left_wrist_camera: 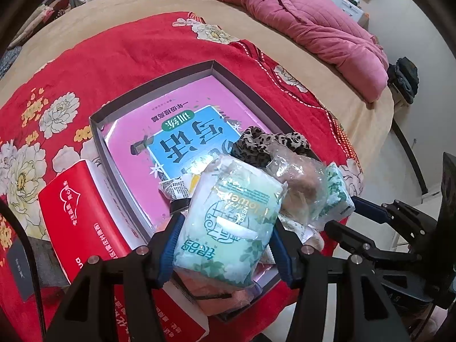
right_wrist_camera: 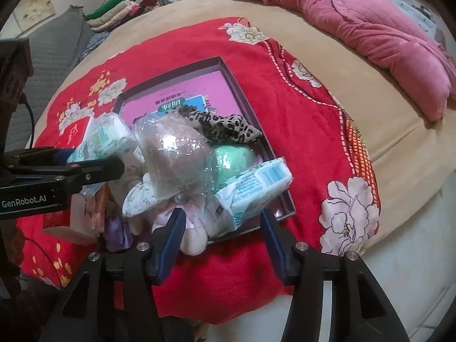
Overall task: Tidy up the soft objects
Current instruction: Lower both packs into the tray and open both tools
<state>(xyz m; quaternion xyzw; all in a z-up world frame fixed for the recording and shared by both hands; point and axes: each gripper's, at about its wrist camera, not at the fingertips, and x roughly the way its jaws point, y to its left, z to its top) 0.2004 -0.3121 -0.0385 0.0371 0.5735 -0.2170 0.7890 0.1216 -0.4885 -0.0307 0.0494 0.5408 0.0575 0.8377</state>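
Note:
A shallow grey box point(left_wrist_camera: 98, 131) lies on a red floral blanket, with a pink book point(left_wrist_camera: 185, 105) flat in its bottom. Soft things are heaped at its near end: a leopard-print cloth point(left_wrist_camera: 268, 142), a clear bag of brownish fabric point(left_wrist_camera: 299, 179) and a pale plush toy point(right_wrist_camera: 193, 236). My left gripper point(left_wrist_camera: 228, 219) is shut on a green tissue pack point(left_wrist_camera: 228, 213), held above the heap. My right gripper point(right_wrist_camera: 222, 213) is open. A second green tissue pack point(right_wrist_camera: 250, 188) rests on the box's near right corner just past its fingertips, and the pads stand clear of it.
A red carton point(left_wrist_camera: 79, 213) lies beside the box on the left. A rumpled pink quilt point(left_wrist_camera: 313, 22) lies at the far side of the tan bed cover point(right_wrist_camera: 399, 131). Folded clothes point(right_wrist_camera: 122, 8) are stacked at the far left. The bed edge falls off to the right.

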